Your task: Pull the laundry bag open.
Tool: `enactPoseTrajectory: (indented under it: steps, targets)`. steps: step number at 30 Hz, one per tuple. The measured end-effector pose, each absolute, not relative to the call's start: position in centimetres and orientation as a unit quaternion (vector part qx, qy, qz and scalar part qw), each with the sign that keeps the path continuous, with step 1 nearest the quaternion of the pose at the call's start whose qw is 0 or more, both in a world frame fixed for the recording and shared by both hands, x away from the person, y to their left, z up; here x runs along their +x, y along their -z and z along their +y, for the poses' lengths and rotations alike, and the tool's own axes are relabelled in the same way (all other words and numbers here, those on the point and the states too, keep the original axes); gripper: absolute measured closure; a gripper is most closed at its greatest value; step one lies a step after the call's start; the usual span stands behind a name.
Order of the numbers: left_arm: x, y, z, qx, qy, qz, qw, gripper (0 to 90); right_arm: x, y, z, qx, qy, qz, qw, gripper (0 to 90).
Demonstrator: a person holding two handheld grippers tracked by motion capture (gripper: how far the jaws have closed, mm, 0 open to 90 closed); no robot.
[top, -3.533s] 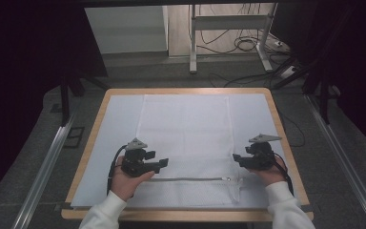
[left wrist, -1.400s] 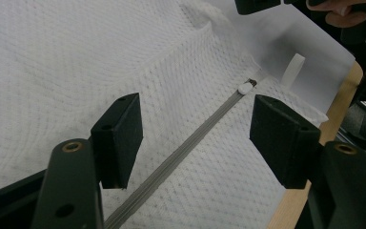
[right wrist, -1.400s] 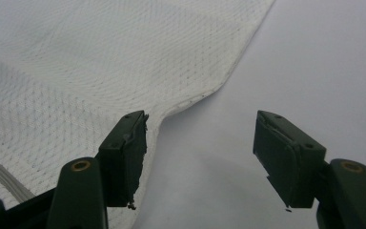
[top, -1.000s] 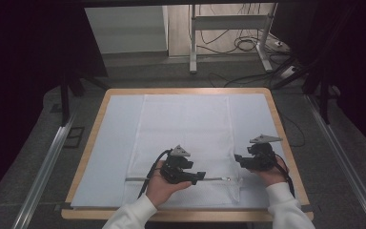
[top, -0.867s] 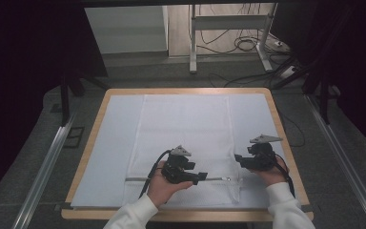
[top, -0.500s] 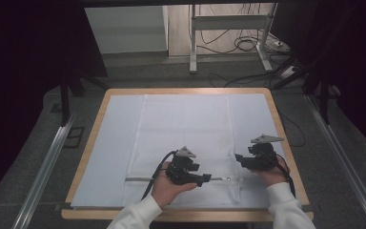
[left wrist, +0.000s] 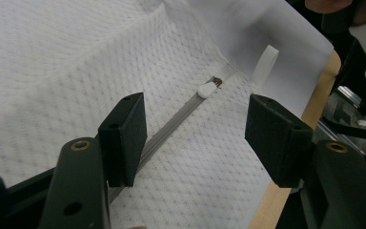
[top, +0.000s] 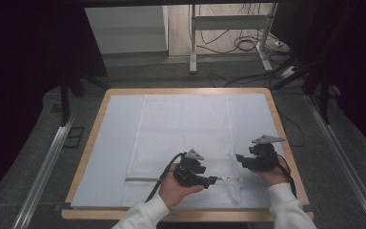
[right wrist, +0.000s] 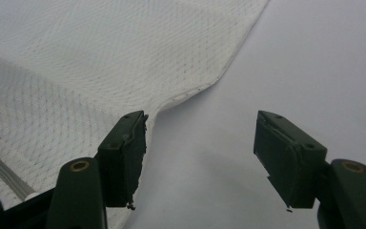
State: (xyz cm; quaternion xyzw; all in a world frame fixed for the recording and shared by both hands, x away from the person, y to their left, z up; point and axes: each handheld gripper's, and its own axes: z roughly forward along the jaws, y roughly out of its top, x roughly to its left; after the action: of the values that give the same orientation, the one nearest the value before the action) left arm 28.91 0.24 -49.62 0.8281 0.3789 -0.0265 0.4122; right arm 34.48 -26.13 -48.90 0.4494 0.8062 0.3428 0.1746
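The white mesh zip-up laundry bag point(top: 183, 138) lies flat on my wooden table point(top: 281, 129). Over the bag's grey zip point(left wrist: 171, 126), my left gripper point(left wrist: 195, 138) is wide open, empty. At the bag's edge, my right gripper point(right wrist: 200, 152) gapes, empty.

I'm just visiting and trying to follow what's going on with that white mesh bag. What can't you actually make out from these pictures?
- Zipper: in the left gripper view, its near end is hidden behind the left gripper.
- Zipper pull: too small to tell its shape.
- Mesh bag: in the high view, hands and both grippers cover part of its near edge.
- Right gripper: jaws open beside the bag's edge; whether one touches it is unclear.
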Motion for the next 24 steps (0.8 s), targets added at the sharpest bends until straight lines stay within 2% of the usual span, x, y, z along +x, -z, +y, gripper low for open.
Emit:
enactPoseTrajectory:
  steps: [24]
  targets:
    - [29.4, 50.5, -2.8, 0.84, 0.035, 0.371, 0.394, 42.6, 34.3, 48.9, -26.4, 0.453, -0.344, 0.803, 0.179, 34.7]
